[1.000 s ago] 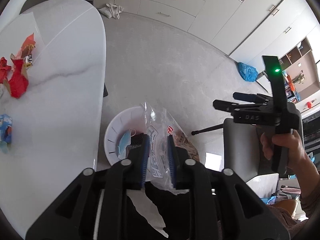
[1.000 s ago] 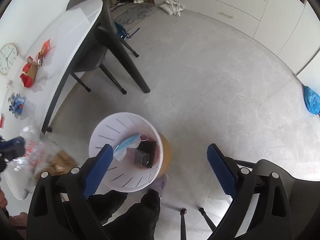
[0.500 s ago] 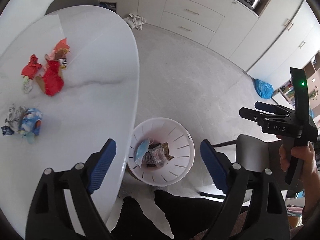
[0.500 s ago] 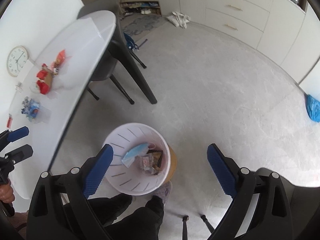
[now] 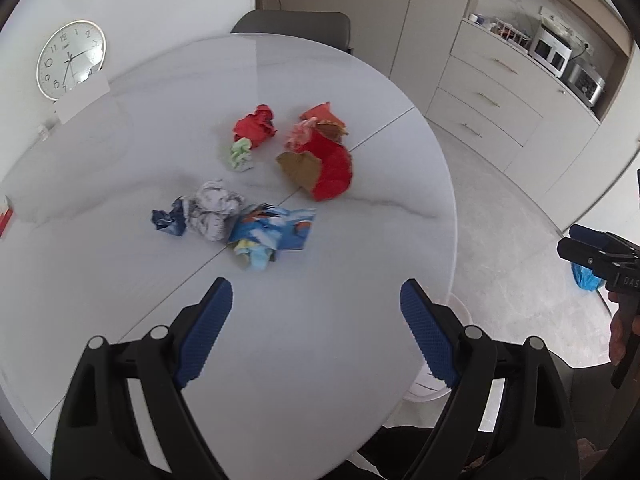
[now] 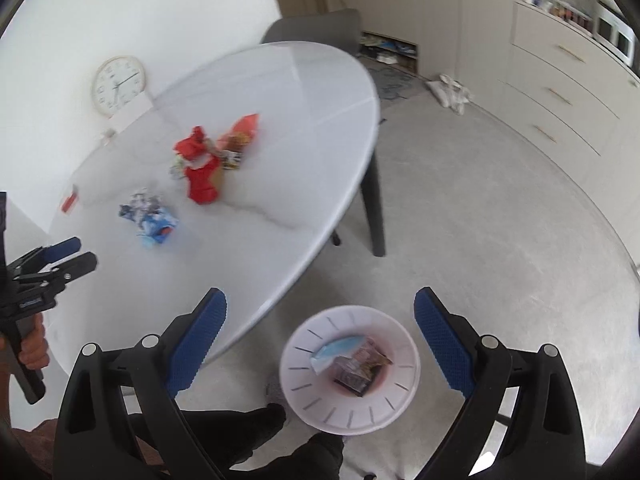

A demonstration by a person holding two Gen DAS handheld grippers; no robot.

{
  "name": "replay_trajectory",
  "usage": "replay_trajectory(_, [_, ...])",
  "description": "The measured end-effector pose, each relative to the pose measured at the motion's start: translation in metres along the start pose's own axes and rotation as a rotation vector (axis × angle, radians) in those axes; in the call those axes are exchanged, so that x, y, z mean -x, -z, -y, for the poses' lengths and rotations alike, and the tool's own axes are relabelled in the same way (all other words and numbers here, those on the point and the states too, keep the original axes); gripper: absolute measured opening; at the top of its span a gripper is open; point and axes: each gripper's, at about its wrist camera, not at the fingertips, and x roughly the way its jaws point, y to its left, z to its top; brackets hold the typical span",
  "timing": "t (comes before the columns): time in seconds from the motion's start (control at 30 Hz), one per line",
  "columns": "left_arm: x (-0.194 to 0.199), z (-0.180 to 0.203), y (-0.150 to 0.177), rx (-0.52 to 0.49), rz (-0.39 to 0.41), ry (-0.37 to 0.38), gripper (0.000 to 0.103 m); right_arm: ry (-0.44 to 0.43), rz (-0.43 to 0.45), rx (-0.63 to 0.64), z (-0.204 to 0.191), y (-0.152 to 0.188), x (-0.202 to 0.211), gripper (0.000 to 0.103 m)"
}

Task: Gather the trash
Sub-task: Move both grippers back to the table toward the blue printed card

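Hand-held grippers: two, the left hand-held gripper (image 5: 312, 308) and the right hand-held gripper (image 6: 320, 312)
Tabletop (image 5: 360, 264): one
Red crumpled wrappers (image 5: 256, 125): about three, toward 12 o'clock
Blue and white crumpled wrappers (image 5: 212, 210): about three, centre
Wall clock (image 5: 71, 59): one, 10 o'clock
White trash bin (image 6: 304, 388): one
Grey chair (image 5: 292, 26): one

Wall clock (image 5: 71, 59), grey chair (image 5: 292, 23), perhaps a microwave (image 5: 552, 49) on cabinets.
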Motion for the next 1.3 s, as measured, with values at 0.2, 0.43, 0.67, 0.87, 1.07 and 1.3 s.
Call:
replay_trajectory(0.2, [-0.033, -0.036, 0.008, 0.029, -0.035, 0.042, 0.066, -0.140, -0.046, 0.058, -0.060, -0.029, -0.028, 0.094])
replay_trajectory(0.43, [-0.084, -0.068, 0.011, 0.094, -0.080, 0.124, 0.047, -0.235, -0.153, 0.085, -0.117, -0.065, -0.082, 0.082])
replay_trajectory(0.67, [-0.104, -0.071, 0.013, 0.056, -0.076, 0.185, 0.039, -0.288, -0.277, 0.019, -0.138, -0.078, -0.133, 0.065])
replay_trajectory(0.87, [-0.108, -0.075, 0.006, 0.056, -0.053, 0.213, 0.034, -0.379, -0.363, -0.161, -0.140, -0.080, -0.161, 0.052])
replay_trajectory(1.07, [-0.116, -0.076, 0.002, 0.042, -0.057, 0.242, 0.030, -0.396, -0.417, -0.249, -0.144, -0.080, -0.178, 0.042])
replay_trajectory(1.3, [-0.123, -0.075, -0.001, 0.040, -0.067, 0.258, 0.021, -0.443, -0.469, -0.347, -0.138, -0.073, -0.198, 0.022])
